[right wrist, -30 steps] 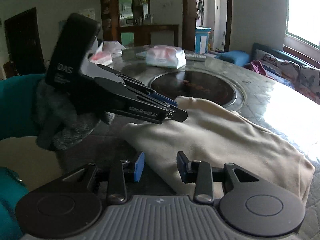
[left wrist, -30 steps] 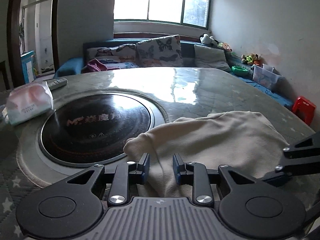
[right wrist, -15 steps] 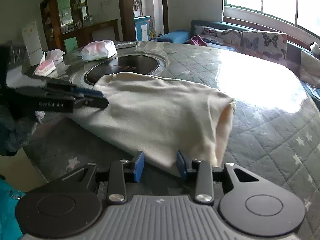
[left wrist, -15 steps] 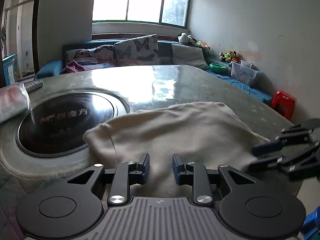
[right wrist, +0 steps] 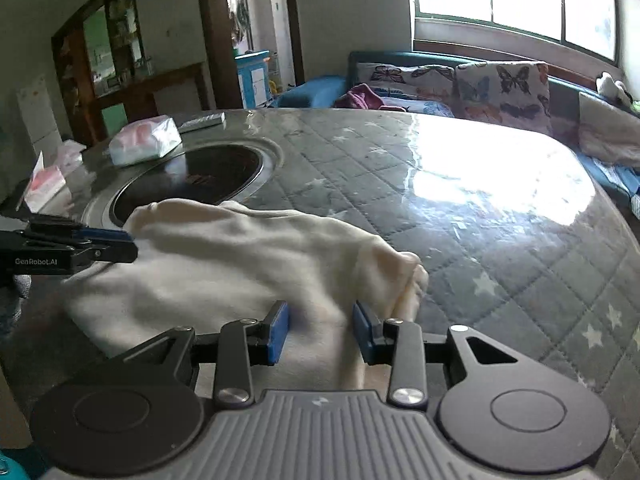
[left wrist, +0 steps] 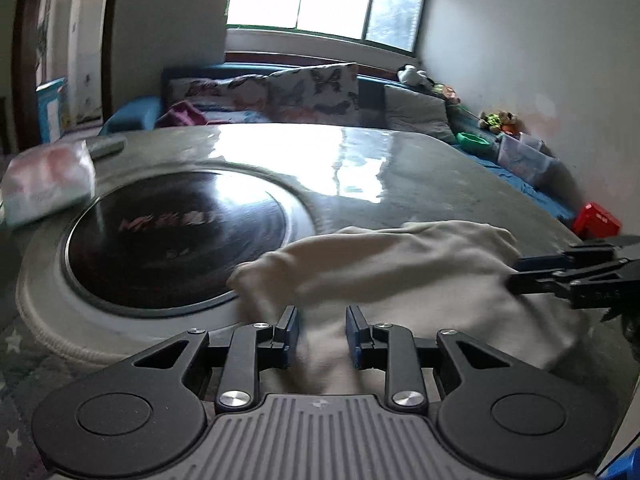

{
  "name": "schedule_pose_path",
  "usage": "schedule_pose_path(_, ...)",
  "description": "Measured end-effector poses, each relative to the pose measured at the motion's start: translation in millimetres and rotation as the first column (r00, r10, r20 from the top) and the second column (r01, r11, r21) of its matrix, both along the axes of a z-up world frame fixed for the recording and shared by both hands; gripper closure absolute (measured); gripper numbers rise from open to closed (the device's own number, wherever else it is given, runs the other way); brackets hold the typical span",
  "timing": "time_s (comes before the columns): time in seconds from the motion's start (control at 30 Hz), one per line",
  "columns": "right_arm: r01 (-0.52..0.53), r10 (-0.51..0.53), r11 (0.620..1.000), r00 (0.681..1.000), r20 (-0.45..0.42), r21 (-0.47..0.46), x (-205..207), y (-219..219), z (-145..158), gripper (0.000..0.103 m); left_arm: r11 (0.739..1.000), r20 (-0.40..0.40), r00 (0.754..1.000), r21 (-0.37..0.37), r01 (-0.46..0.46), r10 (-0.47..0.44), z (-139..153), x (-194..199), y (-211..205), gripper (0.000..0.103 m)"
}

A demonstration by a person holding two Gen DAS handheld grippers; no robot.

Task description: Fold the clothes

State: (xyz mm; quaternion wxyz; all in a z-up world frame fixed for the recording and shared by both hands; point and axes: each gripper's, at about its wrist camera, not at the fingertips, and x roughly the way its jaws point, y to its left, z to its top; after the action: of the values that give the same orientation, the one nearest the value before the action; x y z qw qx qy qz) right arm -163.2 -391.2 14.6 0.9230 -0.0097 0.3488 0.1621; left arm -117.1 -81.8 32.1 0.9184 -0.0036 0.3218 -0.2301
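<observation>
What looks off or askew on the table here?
The cream garment lies bunched and rumpled, its far corner overlapping the rim of the built-in cooktop. Nothing looks spilled or damaged.

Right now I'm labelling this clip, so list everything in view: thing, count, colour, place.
garment: 1, cream, bunched at the near table edge, one end over the cooktop rim
table: 1, grey quilted star cover under a glossy sheet
cooktop: 1, black glass disc, set in the table
tissue pack: 1, white and pink, beyond the cooktop
remote: 1, grey, behind the tissue pack
sofa: 1, blue, butterfly cushions, under the window
stool: 1, red, by the right wall
left gripper: 1, black, blue pads, jaws open over the garment
right gripper: 1, black, blue pads, jaws open over the garment's other end
</observation>
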Motion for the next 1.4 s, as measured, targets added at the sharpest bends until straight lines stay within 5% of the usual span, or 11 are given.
schedule_pose_path(0.27,0.007,-0.007,1.0,0.998,0.055,0.001,24.7,-0.3,16.5,0.068,1.0,0.025,1.0,-0.004,-0.003,0.003,10.7,26.9,-4.5,0.075)
schedule_pose_path(0.47,0.034,-0.034,0.999,0.999,-0.006,-0.009,49.8,1.5,0.4,0.068,0.999,-0.004,1.0,0.041,-0.011,0.011,-2.6,48.0,-12.9,0.073)
schedule_pose_path(0.73,-0.017,0.02,0.998,0.999,0.042,-0.064,26.8,12.3,16.5,0.067,0.999,0.014,0.999,0.014,-0.04,0.04,6.2,40.7,1.7,0.074)
schedule_pose_path(0.97,-0.177,0.182,0.981,0.982,0.053,-0.085,1.3,55.6,26.0,0.06,0.996,0.014,0.997,0.037,-0.08,0.08,10.8,24.6,12.2,0.051)
schedule_pose_path(1.4,-0.379,0.391,0.909,0.92,0.037,-0.172,-34.7,121.9,9.3,0.053,0.992,0.044,0.992,0.046,-0.12,0.118,15.9,6.2,20.4,0.025)
